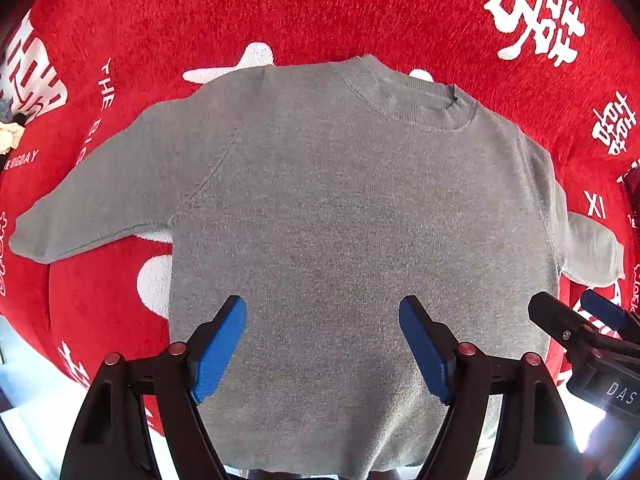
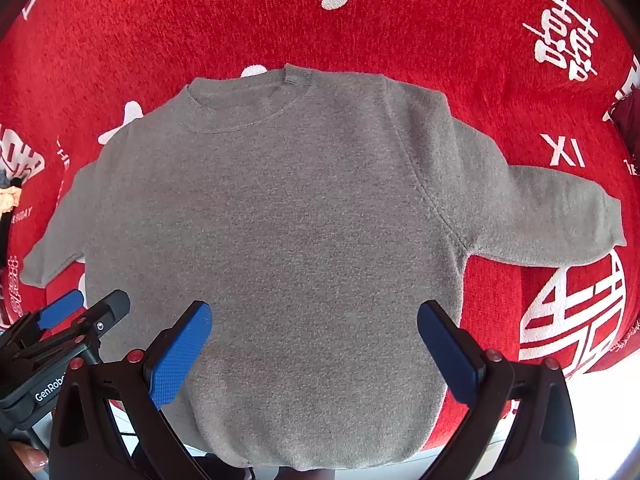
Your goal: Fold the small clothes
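Grey sweater (image 1: pixel 340 220) spread flat, sleeves out, on red blanket (image 1: pixel 280 12), ready for folding. Left tool (image 1: pixel 322 346) and right tool (image 2: pixel 315 350) hover above near hem, jaws wide, empty.

A plush red cover (image 1: pixel 320 12) printed with white Chinese characters and Latin lettering, including "XI" (image 2: pixel 562 151) and "THE" (image 1: pixel 107 84), fills nearly all of both views and forms the surface underneath. At the far left edge a small heap of crumpled cloth (image 1: pixel 10 130), pale cream with some dark grey, lies on the red fabric. Along the lower edges the cover ends and a bright, pale floor (image 1: pixel 24 376) shows beyond it, with strong glare washing out the lower right corner (image 2: pixel 600 408) of each view.
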The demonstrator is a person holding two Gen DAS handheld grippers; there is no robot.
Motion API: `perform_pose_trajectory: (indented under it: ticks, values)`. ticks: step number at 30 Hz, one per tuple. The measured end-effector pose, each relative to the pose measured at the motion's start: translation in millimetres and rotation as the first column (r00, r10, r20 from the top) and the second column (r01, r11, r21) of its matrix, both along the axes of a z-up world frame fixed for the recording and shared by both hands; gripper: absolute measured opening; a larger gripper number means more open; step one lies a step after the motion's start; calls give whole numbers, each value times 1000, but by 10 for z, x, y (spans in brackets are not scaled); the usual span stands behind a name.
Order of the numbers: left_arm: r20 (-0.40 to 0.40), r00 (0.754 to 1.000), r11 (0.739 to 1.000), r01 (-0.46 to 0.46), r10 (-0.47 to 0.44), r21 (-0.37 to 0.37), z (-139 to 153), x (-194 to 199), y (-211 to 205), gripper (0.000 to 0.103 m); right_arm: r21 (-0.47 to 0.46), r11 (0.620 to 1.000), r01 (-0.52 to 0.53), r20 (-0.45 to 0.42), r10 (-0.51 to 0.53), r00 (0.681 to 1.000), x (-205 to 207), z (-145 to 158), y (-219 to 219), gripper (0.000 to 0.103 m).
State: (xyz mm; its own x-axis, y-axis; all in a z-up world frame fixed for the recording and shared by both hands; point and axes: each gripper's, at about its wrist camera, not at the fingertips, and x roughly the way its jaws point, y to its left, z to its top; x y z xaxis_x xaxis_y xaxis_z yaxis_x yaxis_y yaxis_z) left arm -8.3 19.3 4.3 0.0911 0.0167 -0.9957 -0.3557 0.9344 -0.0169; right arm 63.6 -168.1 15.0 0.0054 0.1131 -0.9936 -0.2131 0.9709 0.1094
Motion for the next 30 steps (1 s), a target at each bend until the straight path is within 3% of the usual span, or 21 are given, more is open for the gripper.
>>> perform_pose_trajectory:
  ticks: [8,12,19,22,24,28,29,30]
  values:
    - [42,999,999,-16,18,-45,-3,-41,85,80,-13,999,-34,6,34,999,-2,51,166,102]
    - [85,995,993,-45,55,-110,-15,-102,214,80,-14,998,-57,6,57,998,-28,60,310,102]
    - [160,963,951,-170,216,-257,-98,-325,839,80,13,994,-110,8,110,994,-141,67,686,102]
    - [189,927,921,-262,323,-287,-149,-517,1324,80,37,989,-146,9,146,989,-204,67,914,102]
    - [204,888,887,-342,413,-310,-198,-701,1720,80,50,985,-165,7,165,986,-244,58,1045,102]
    - [230,774,794,-503,590,-342,-353,-1159,2468,80,68,976,-208,4,208,978,-340,41,1310,102]
    - [238,728,756,-552,643,-353,-419,-1331,2705,80,70,973,-219,2,220,976,-361,30,1376,102]
    - [248,701,735,-571,669,-367,-442,-1437,2870,80,72,970,-231,0,232,973,-389,17,1446,102]
